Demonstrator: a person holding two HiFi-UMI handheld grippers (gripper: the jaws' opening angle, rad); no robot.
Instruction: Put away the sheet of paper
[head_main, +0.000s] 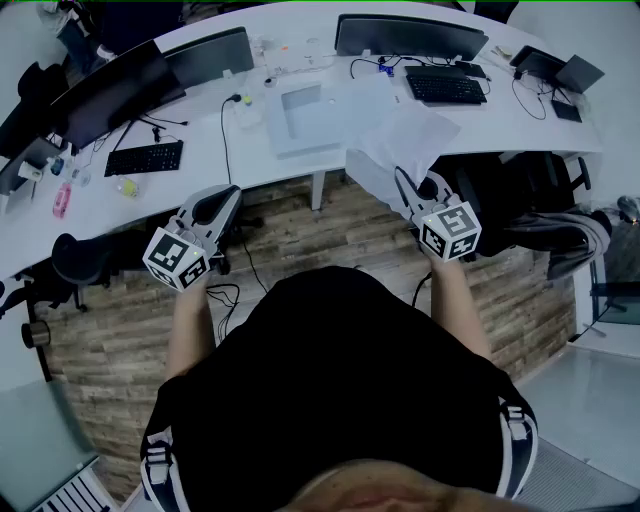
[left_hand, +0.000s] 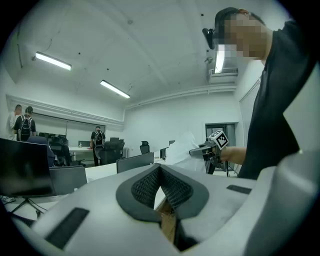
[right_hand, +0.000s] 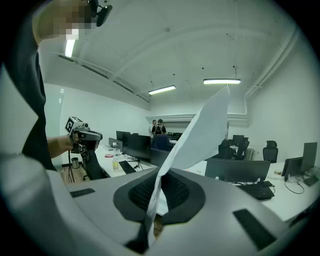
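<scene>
My right gripper (head_main: 401, 180) is shut on one edge of the white sheet of paper (head_main: 405, 140). The sheet hangs in the air over the front edge of the curved white desk (head_main: 200, 140). In the right gripper view the sheet (right_hand: 200, 132) rises from between the pressed pads (right_hand: 176, 192) and bends up to the right. My left gripper (head_main: 230, 194) hovers off to the left before the desk edge, apart from the paper. Its jaws are shut with nothing between them (left_hand: 160, 170). From the left gripper view, the right gripper (left_hand: 212, 146) and sheet (left_hand: 181, 150) show ahead.
A white flat tray (head_main: 300, 118) lies on the desk beyond the sheet. Monitors (head_main: 408, 36), keyboards (head_main: 446, 88) and cables line the desk. Dark office chairs (head_main: 520, 200) stand under the desk at the right. Several people (left_hand: 98, 142) stand far back in the room.
</scene>
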